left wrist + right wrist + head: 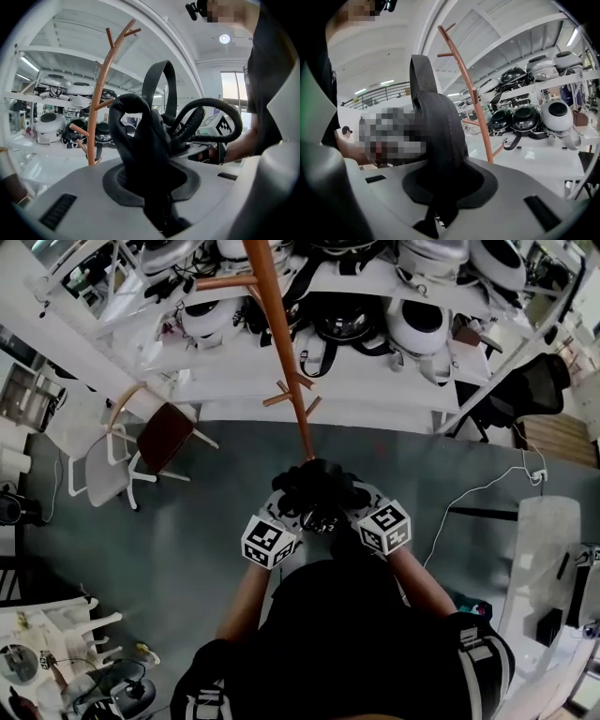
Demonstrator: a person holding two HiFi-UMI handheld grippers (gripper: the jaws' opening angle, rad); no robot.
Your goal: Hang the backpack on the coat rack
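Observation:
I hold a black backpack in front of me with both grippers. My left gripper is shut on a fold of its fabric, and its straps loop up to the right. My right gripper is shut on another fold of the black fabric, with a webbing strap standing above it. The orange-brown coat rack stands just beyond the backpack, apart from it. Its pole and pegs show as the coat rack in the left gripper view and the coat rack in the right gripper view.
White shelves with several helmets run behind the rack. A chair with a brown seat stands at the left and a black office chair at the right. A white cable trails over the grey floor.

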